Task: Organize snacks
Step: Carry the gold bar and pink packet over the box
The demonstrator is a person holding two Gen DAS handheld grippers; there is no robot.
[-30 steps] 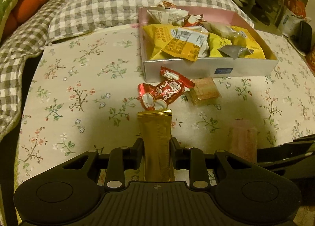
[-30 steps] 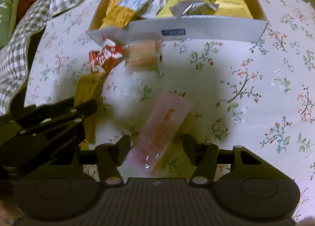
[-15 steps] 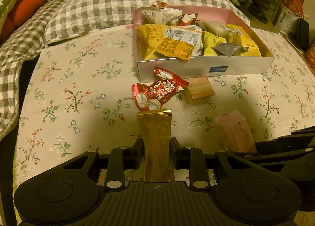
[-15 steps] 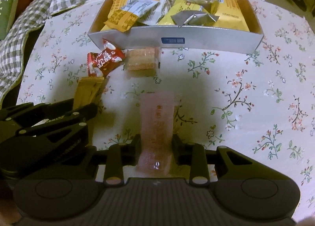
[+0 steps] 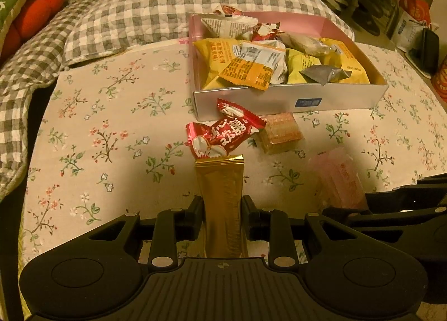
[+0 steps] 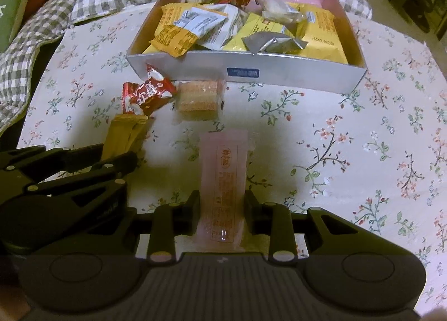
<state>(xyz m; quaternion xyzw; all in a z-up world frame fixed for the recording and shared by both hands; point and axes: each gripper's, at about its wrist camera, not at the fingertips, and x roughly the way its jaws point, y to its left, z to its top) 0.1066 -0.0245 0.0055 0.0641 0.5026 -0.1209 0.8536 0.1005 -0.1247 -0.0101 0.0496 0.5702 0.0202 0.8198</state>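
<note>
My left gripper [image 5: 222,210] is shut on a gold stick packet [image 5: 222,198], held above the floral cloth. My right gripper [image 6: 222,213] is shut on a pale pink stick packet [image 6: 223,178], which also shows in the left wrist view [image 5: 336,178]. The gold packet shows in the right wrist view [image 6: 123,133] too. A red wrapped snack [image 5: 223,132] and a clear-wrapped wafer [image 5: 280,132] lie on the cloth just before a shallow box [image 5: 279,97] with a pink inside, full of yellow and white snack bags [image 6: 195,27].
A checked grey quilt [image 5: 139,13] lies behind and left of the box. Red cushions [image 5: 36,10] sit at the far left. The floral cloth [image 6: 363,139] spreads to the right of the packets. Bags and clutter [image 5: 413,27] stand beyond the right edge.
My right gripper has closed on the pink packet, turned it straight and lifted it. Both grippers have risen and drawn back a little; the left still holds the gold packet.
</note>
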